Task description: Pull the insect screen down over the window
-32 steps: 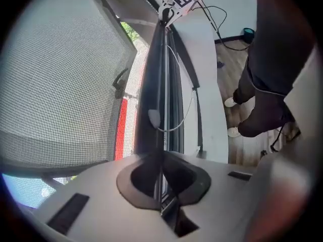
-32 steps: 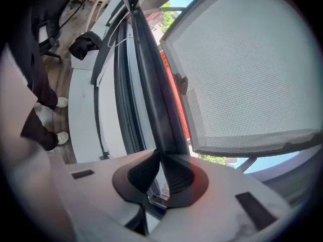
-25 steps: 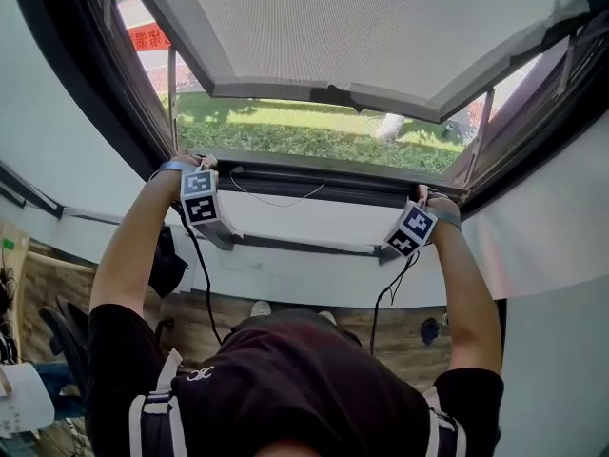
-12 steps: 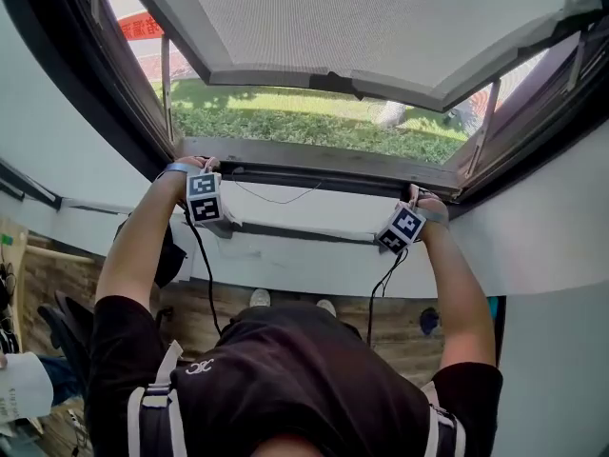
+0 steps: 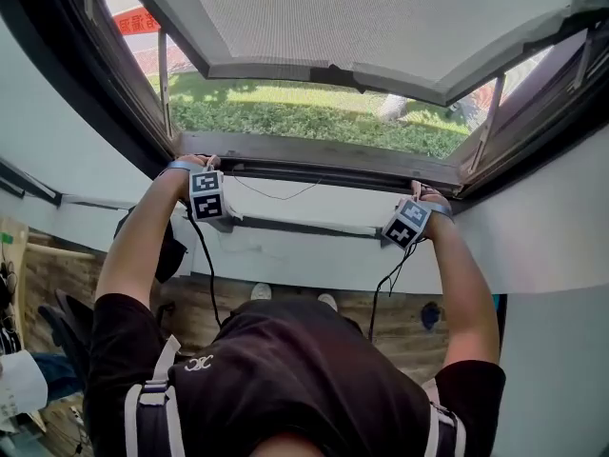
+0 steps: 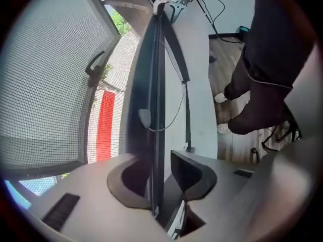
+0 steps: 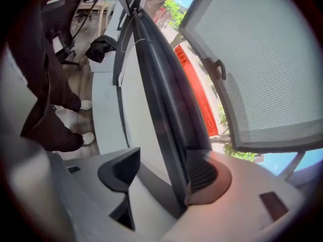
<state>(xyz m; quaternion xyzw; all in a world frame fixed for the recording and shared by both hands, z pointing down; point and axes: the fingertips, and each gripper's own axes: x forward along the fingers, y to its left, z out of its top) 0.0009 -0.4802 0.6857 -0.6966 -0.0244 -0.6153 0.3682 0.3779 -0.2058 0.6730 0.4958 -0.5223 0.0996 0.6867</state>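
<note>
Outside, a lawn (image 5: 314, 122) and hedge lie below a window sash (image 5: 381, 27) tilted outward. In the head view the insect screen's dark pull bar (image 5: 319, 165) sits low, at the bottom of the window frame just above the white sill (image 5: 304, 208). Its long axis runs side to side. The left gripper (image 5: 206, 171) is at one end and the right gripper (image 5: 415, 203) at the other, both arms raised, so neither hand is nearer.

From the left gripper view, the bar runs straight away between the jaws towards the right gripper, which is at the top of the picture. These jaws have just been opening. The bar lies against the window-side jaw, and a gap shows before the room-side one, so the grip is released. Fine mesh covers the outside view on the left.

Seen from the right gripper view, the arrangement is mirrored. That gripper's jaws have also just been opening and stand well apart. The bar rests along the window-side pad, and the room-side jaw is clear of it.

The screen looks fully drawn down. As the bar is between both pairs of jaws, pulling away means backing straight off along the jaws' own line, not sideways along the bar.
</note>
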